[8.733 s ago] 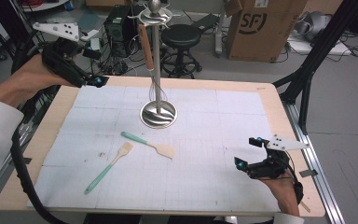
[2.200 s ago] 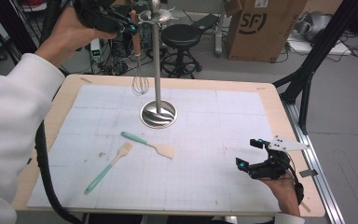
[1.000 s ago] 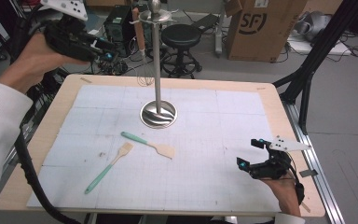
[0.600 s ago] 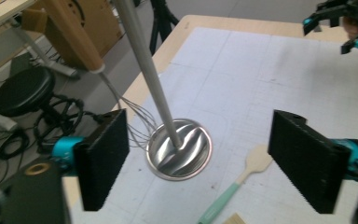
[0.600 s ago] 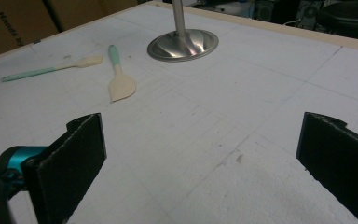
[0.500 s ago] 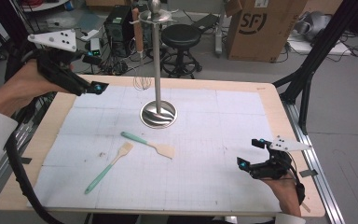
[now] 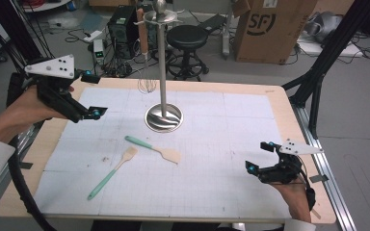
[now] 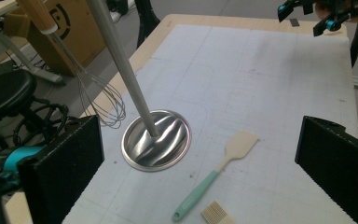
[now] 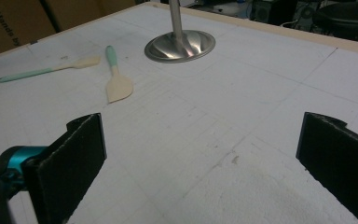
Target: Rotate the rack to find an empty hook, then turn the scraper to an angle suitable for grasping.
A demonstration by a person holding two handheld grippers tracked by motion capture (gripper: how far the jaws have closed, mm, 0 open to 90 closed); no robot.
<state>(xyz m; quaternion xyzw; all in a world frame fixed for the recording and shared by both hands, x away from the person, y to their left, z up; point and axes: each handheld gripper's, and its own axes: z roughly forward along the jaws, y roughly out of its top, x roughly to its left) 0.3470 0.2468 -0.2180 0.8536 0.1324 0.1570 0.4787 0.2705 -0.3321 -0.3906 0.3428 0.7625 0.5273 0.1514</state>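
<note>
Even indoor light, soft shadows — slightly grainy, mild glare

Stand (image 7: 163, 62) – shiny silver, mirror-like base; whisk (image 7: 144, 57) has a brown wood handle and silver wires. Both spatulas (image 7: 153, 148) (image 7: 112, 172) – mint-green handles, pale tan heads. Mat (image 7: 231, 144) is white with a faint grey grid, table (image 7: 48, 144) edge light wood; grippers (image 7: 92, 96) (image 7: 261, 156) black with blue accents and grey top plates.

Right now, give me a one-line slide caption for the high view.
Whisk hung on the steel stand, two spatulas on the mat, left gripper open beside the stand, right gripper open at the table's near corner.
</note>
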